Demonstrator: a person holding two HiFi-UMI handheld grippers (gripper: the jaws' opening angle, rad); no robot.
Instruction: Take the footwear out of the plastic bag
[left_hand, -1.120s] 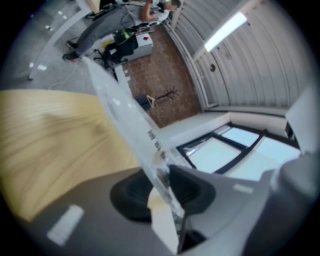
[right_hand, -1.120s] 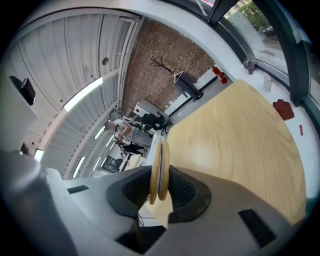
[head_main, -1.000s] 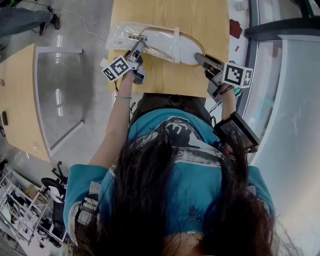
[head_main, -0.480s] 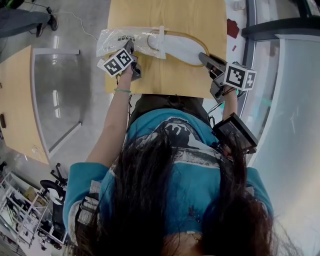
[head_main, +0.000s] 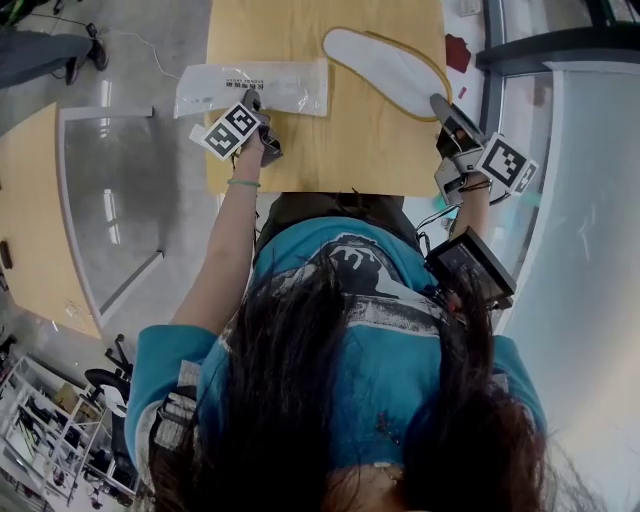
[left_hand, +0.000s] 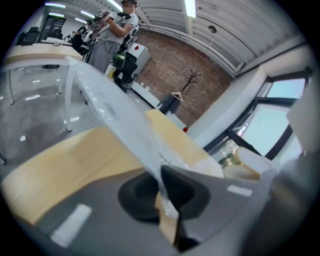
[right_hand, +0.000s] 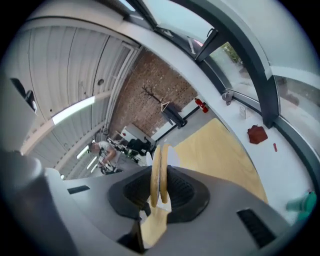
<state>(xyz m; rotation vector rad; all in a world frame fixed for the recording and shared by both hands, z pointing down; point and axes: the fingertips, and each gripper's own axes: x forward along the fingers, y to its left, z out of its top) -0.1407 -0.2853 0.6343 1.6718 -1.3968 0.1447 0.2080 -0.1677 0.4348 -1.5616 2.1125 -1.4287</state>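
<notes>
So the slippers (head_main: 385, 65) are fully clear of the plastic bag (head_main: 270, 87) now. There's bare wooden table (head_main: 340, 150) showing between the two.

The right gripper (head_main: 441, 104) has them by the near end. Its jaws have just been closing a little more, and in the right gripper view you can see two thin tan-edged soles pinched edge-on between them. From that grip the long axis runs diagonally away and to the left across the tabletop, toe end pointing roughly at the bag's open side.

The left gripper (head_main: 254, 99) is clamped all the way down on the near edge of the bag, which lies flat and looks empty over at the table's left side.

The right hand is obviously the one on the footwear, the left is well apart from it. I'd guess all that's left is setting the slippers down somewhere to the right.
</notes>
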